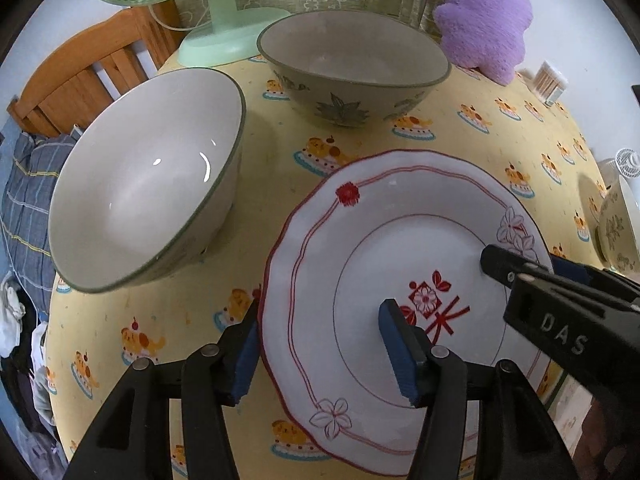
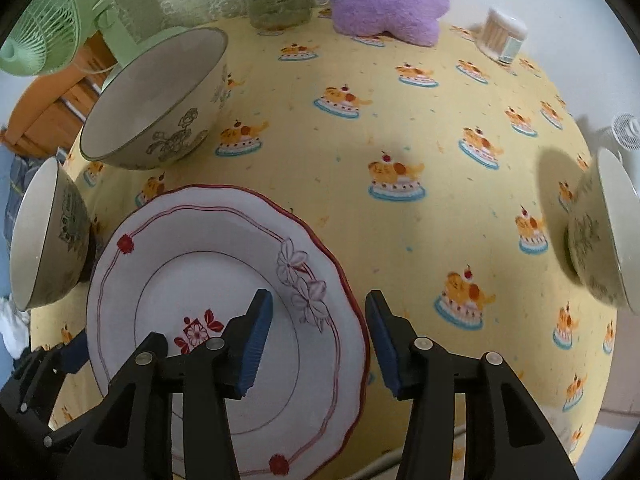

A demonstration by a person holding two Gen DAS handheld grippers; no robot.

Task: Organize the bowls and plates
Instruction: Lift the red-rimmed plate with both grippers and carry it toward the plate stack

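Straddling the plate's (image 1: pixel 400 264) left rim, my left gripper (image 1: pixel 320 344) has its jaws apart, pads not pressing it. My right gripper (image 2: pixel 316 340) brackets the opposite rim the same way, parted and gripping nothing. The red-trimmed plate lies flat on the yellow tablecloth (image 2: pixel 400 128). Just left of it stands a white bowl (image 1: pixel 148 184), a floral bowl (image 1: pixel 352 64) sits beyond, and a third bowl (image 2: pixel 608 232) is well off right.

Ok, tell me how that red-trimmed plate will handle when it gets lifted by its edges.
The plate looks glazed ceramic, so probably rigid but slippery against the pads and breakable if dropped. Its rim is scalloped and shallow, so each grip likely has little to bite. With the left gripper and right gripper straddling opposite edges, it should lift level.
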